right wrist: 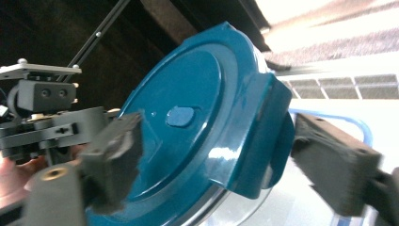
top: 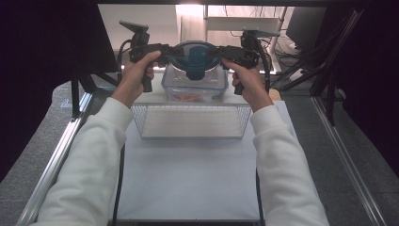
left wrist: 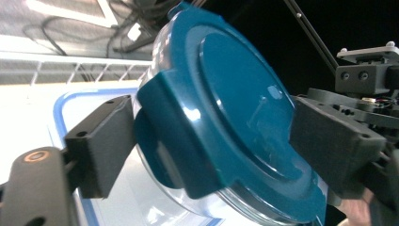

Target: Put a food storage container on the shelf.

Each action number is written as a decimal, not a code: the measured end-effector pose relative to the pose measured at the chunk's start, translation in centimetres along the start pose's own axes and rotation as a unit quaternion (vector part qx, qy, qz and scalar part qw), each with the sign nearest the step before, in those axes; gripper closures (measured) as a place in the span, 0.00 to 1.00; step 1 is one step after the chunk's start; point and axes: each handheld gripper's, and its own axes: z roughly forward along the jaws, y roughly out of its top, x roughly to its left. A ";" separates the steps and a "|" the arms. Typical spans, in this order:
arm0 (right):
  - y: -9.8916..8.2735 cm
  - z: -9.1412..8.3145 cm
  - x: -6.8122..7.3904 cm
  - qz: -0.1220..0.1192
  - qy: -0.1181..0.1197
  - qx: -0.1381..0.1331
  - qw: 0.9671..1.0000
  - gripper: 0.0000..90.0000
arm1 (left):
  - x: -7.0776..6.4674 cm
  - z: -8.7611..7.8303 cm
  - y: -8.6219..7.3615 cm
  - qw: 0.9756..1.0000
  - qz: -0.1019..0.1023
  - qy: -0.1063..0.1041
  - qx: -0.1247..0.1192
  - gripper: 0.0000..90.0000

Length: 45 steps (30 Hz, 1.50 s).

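Straddling the round glass bowl with teal plastic lid (top: 195, 57), left gripper (top: 168, 51) and right gripper (top: 221, 51) are spread wide, gripping nothing. Perched on the clear rectangular blue-rimmed box (top: 195, 89), the bowl could be tipped off if a tab is snagged.

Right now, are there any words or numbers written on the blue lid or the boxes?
None can be read: the blue lid is plain, with only a small raised oval that shows in the right gripper view.
The clear box and wire basket show no writing.
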 end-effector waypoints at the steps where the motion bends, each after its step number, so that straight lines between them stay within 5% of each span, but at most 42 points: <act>1: 0.0 -0.1 0.1 -0.002 -0.001 -0.003 1.000 0.15 | -0.2 -0.2 0.0 1.000 0.009 0.004 -0.002 0.15; 11: -0.7 -2.6 1.5 -0.081 0.008 -0.015 0.997 0.15 | -1.2 -2.6 -1.0 0.997 0.063 0.029 -0.023 0.15; 14: -1.1 -3.2 2.1 -0.103 0.005 -0.011 0.995 0.15 | -1.4 -3.6 -1.5 0.997 0.066 0.014 -0.030 0.16; 23: -2.8 -4.7 2.3 -0.122 0.007 -0.013 0.992 0.17 | -1.5 -6.1 -3.9 0.996 0.083 0.021 -0.031 0.18; 35: -6.8 -8.7 0.7 -0.160 0.016 -0.023 0.987 0.18 | -2.7 -7.6 -9.4 0.988 0.150 0.030 -0.016 0.18; 38: -8.2 -9.6 0.2 -0.170 0.014 -0.025 0.985 0.18 | -2.3 -7.8 -11.1 0.986 0.163 0.042 -0.012 0.18; 42: -10.7 -10.5 -0.7 -0.191 0.005 -0.017 0.981 0.18 | -1.3 -8.1 -13.5 0.987 0.155 0.041 -0.008 0.19; 45: -12.8 -11.0 -1.5 -0.200 -0.003 -0.011 0.980 0.19 | -0.6 -8.4 -15.5 0.984 0.169 0.053 -0.002 0.19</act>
